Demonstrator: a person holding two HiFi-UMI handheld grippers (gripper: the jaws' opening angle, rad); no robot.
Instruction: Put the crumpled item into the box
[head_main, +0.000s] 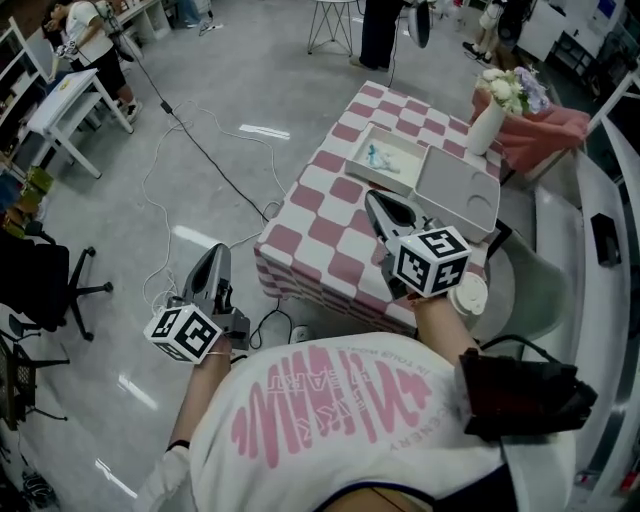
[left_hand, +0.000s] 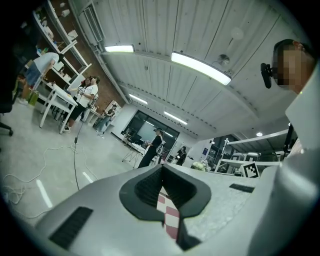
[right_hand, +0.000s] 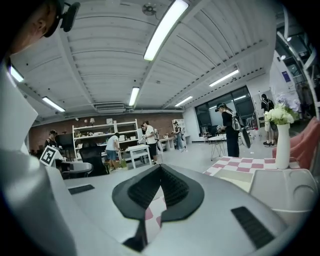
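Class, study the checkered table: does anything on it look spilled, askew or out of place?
Nothing looks spilled or damaged. The crumpled item seems to lie inside the open box already, and the vase stands upright.

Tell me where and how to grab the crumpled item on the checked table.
Pinch the crumpled item at its raised middle, from above, likely with the nearer right tool. It lies low inside a shallow tray whose walls would block a sideways approach.
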